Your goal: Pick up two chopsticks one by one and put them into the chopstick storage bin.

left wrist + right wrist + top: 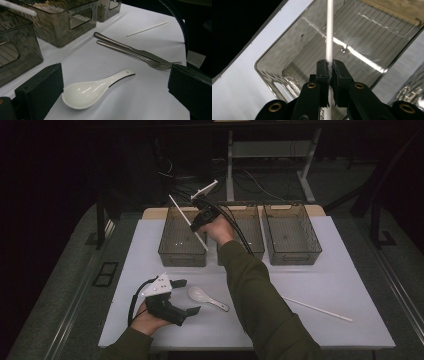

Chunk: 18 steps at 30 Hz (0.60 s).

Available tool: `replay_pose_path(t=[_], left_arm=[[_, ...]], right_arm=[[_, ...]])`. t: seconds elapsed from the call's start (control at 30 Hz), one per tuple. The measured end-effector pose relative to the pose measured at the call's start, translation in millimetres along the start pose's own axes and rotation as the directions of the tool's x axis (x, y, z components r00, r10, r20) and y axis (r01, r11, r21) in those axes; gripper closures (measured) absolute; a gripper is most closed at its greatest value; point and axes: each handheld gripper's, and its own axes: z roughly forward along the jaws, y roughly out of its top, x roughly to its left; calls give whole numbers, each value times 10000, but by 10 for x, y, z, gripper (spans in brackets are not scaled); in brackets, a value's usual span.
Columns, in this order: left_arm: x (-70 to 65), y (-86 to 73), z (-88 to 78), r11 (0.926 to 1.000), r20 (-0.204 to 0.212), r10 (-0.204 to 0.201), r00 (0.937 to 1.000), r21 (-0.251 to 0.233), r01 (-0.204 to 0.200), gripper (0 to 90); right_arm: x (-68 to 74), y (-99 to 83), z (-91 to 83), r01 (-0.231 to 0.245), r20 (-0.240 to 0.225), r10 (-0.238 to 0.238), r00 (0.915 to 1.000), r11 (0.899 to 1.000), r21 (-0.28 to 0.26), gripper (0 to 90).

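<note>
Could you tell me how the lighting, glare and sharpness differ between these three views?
High view: only the white table is lit, the room behind is dark, and the picture is soft. Left gripper view: the white spoon is sharp with small highlights, while the near gripper jaws look dim. Right gripper view: a bright glare streak crosses the clear bin behind the white stick, which is crisp.

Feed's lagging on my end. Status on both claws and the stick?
Right claw shut on white stick, above left bin. Left claw open around spoon, not touching. Nothing in the way.
</note>
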Motion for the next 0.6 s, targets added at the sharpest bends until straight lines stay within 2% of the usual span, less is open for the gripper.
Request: replay_pose_path(t=[0.43, 0.6], left_arm=[[-8, 3, 6, 10000, 44, -35, 10000, -62, 35, 0], [-5, 3, -2, 10000, 79, -9, 10000, 13, 9, 0]], right_arm=[[-12, 17, 168, -355, 274, 344, 9990, 9986, 391, 839], [-25, 9, 287, -487, 494, 458, 9977, 9970, 600, 839]])
